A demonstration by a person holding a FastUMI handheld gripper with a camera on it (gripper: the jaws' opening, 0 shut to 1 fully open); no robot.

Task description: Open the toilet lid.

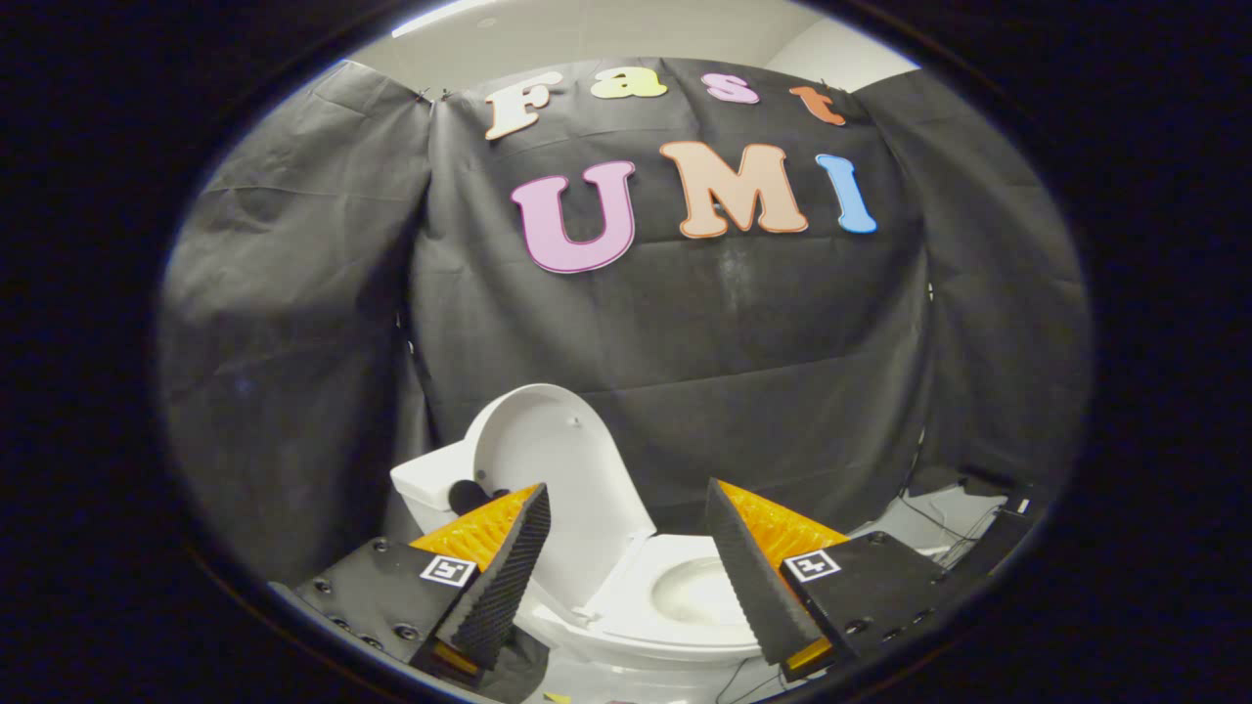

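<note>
A white toilet [626, 606] stands low ahead, beyond and partly between my fingers. Its lid [553, 479] stands upright, leaning back against the white tank [430, 479]. The seat [641, 596] lies down around the open bowl [690, 592]. My gripper [626, 508] is open, its two fingers spread wide with nothing between them. The left finger [499, 577] covers part of the tank and the lid's lower edge; the right finger [748, 577] covers the right side of the seat. Neither finger touches the toilet.
Black cloth [685, 342] hangs as the booth wall right behind the toilet and wraps both sides. A pale floor [939, 528] with thin cables and a dark box lies to the right of the toilet. A small dark object [468, 494] sits on the tank top.
</note>
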